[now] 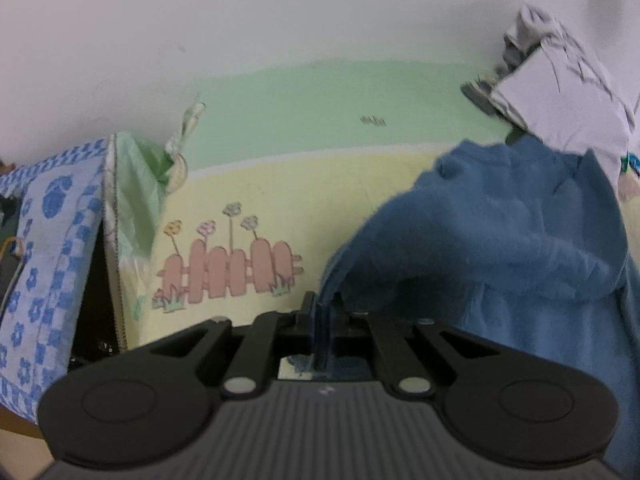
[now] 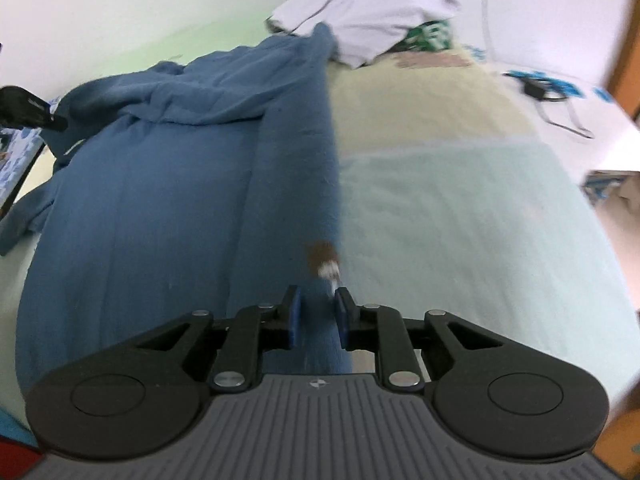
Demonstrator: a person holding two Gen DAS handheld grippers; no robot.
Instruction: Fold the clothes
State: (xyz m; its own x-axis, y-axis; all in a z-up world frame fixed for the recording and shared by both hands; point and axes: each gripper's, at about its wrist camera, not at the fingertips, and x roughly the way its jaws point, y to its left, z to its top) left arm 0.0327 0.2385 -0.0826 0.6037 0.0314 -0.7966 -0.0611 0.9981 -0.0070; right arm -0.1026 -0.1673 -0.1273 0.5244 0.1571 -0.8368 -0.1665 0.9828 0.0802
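Both claws are clamped on the blue fleece robe (image 2: pixel 160 184) spread along the bed (image 2: pixel 460 220): left claw (image 1: pixel 322 312) on an edge, right claw (image 2: pixel 318 312) on a fold. Crumpled white clothes (image 2: pixel 372 4) lie just beyond; a black cable (image 2: pixel 552 96) lies well apart.

Left gripper (image 1: pixel 323 312) pinched tight on a thin edge of the blue garment (image 1: pixel 500 240), fingers nearly touching with the fabric squeezed between. Right gripper (image 2: pixel 318 312) clamped on a thicker fold of the same garment, blue pads (image 2: pixel 294 314) a bit further apart, pointing forward and level. From the right wrist view, left gripper just visible far left.
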